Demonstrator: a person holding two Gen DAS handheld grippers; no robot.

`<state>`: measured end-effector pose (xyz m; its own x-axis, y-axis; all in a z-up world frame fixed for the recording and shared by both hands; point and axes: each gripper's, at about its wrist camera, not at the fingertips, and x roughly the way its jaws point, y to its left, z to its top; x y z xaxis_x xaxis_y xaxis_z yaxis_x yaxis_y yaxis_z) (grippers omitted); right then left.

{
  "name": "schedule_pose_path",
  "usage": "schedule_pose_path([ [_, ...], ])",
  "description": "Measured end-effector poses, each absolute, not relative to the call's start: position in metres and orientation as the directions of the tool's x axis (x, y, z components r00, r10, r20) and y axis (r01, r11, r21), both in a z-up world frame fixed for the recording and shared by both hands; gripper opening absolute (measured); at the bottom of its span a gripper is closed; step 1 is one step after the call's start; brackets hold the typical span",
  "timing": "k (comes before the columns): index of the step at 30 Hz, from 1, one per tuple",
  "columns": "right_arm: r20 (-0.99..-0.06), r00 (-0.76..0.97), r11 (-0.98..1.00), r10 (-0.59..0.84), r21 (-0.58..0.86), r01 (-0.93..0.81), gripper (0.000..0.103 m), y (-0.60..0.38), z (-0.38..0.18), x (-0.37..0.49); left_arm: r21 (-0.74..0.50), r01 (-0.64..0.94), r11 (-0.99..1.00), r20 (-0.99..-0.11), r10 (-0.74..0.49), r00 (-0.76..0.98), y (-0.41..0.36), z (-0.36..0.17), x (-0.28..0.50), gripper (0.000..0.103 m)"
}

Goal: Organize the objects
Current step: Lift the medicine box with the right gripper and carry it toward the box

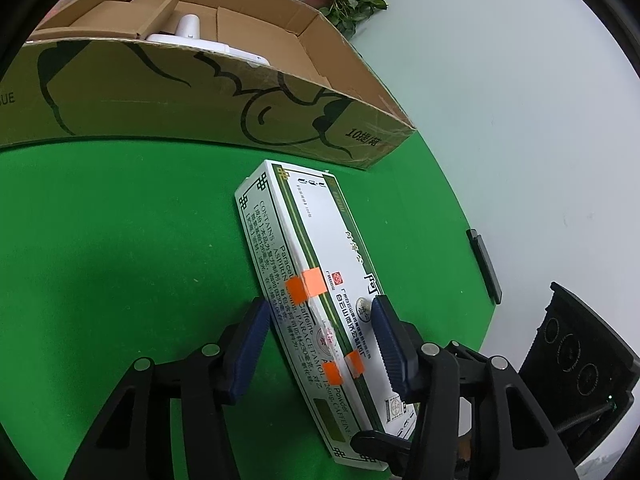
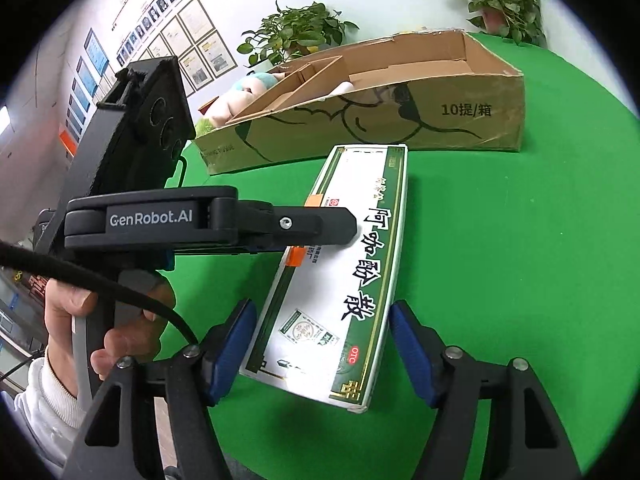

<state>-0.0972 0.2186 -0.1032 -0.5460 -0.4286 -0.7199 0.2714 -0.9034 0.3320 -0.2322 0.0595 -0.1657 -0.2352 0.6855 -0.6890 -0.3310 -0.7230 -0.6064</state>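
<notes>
A long white and green medicine box with orange tape lies flat on the green table; it also shows in the right wrist view. My left gripper straddles its near part, blue pads on each side, one pad touching the top edge; it is open. It shows from the side in the right wrist view, over the box's left edge. My right gripper is open around the box's near end, pads apart from its sides.
A large open cardboard box with dividers and a white object stands behind the medicine box. Potted plants and a plush toy sit beyond. The table edge curves on the right.
</notes>
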Motion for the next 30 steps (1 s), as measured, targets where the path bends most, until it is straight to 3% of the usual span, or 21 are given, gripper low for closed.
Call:
schedule_pose_path([
  [9, -0.671, -0.516, -0.841, -0.533, 0.488, 0.235, 0.068, 0.233, -0.107, -0.107, -0.612, -0.341, -0.714, -0.674, 0.696, -0.247, 0.06, -0.161, -0.23, 0.047],
  [14, -0.648, -0.502, -0.81, -0.573, 0.542, 0.226, 0.067, 0.236, -0.109, -0.112, -0.615, -0.322, -0.719, -0.68, 0.691, -0.244, 0.062, -0.164, -0.233, 0.055],
  [18, -0.636, -0.49, -0.794, -0.597, 0.557, 0.244, 0.067, 0.23, -0.111, -0.112, -0.596, -0.335, -0.73, -0.688, 0.679, -0.256, 0.068, -0.164, -0.232, 0.054],
  [30, -0.642, -0.567, -0.854, -0.517, 0.432, 0.29, 0.067, 0.215, -0.087, -0.108, -0.575, -0.407, -0.709, -0.636, 0.701, -0.323, 0.079, -0.134, -0.225, 0.047],
])
